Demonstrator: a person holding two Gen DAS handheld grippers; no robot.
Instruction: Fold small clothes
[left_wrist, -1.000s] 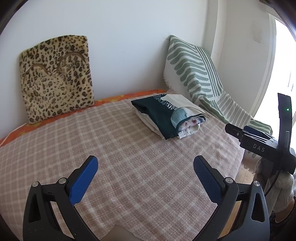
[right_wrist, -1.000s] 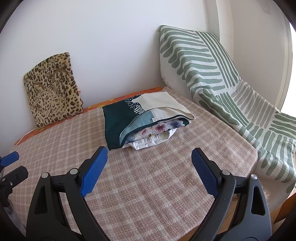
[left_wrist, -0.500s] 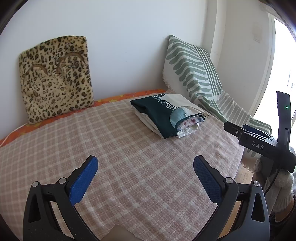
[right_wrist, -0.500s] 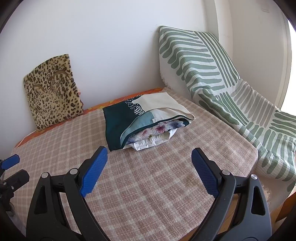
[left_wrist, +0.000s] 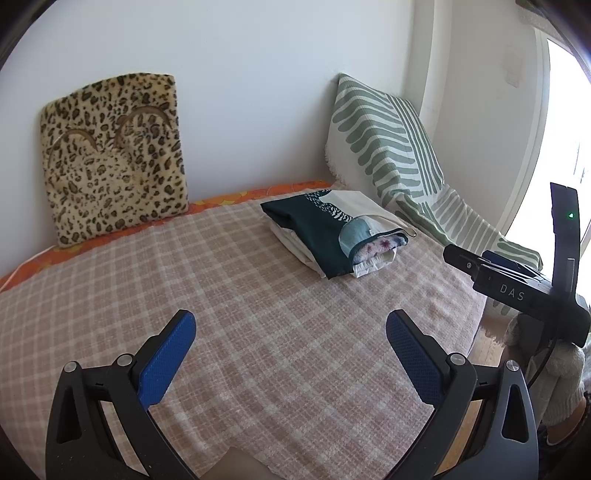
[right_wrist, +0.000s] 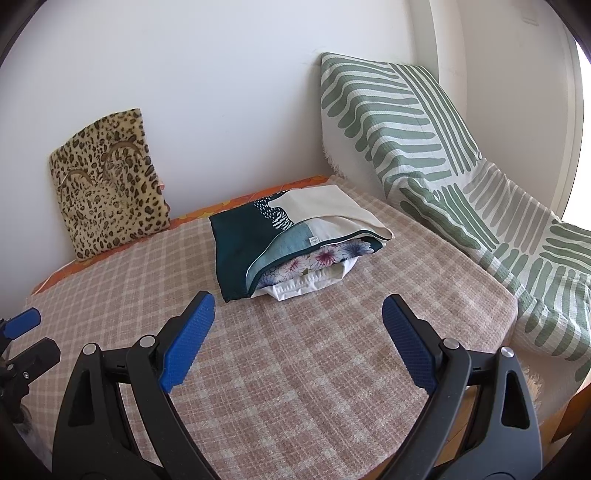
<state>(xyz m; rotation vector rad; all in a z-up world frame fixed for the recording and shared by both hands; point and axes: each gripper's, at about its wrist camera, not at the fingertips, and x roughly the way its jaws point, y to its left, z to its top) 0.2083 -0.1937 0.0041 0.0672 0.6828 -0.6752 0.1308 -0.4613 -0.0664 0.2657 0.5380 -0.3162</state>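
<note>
Leopard-print plush sits farthest left: the cushion (left_wrist: 112, 157) leans upright against the white wall (left_wrist: 240, 74), its base on the orange edge (left_wrist: 236, 197) of the bedding. Ahead of it spreads the pink checked blanket (left_wrist: 258, 332), and your left gripper (left_wrist: 290, 345) hangs above its near part with jaws wide apart, nothing between the blue pads (left_wrist: 166, 360). Moving right, you have the stack (left_wrist: 332, 236) of folded clothes lying on the blanket near the far right corner, well apart from both grippers: a dark green piece with a cream panel on top, a floral one under it, white cloth at the bottom. From your right wrist camera the stack (right_wrist: 295, 243) lies straight ahead past the fingertips, its open folded edges facing you, with the floral and white layers showing below the green. Your right gripper (right_wrist: 297, 332) is likewise spread wide over the blanket (right_wrist: 295, 387), gripping nothing, and its black body shows at the right edge of the left view. Farthest right, the green-striped throw (right_wrist: 424, 147) drapes down from the wall and past the bed's right side, just beside the stack but not touching it.
</note>
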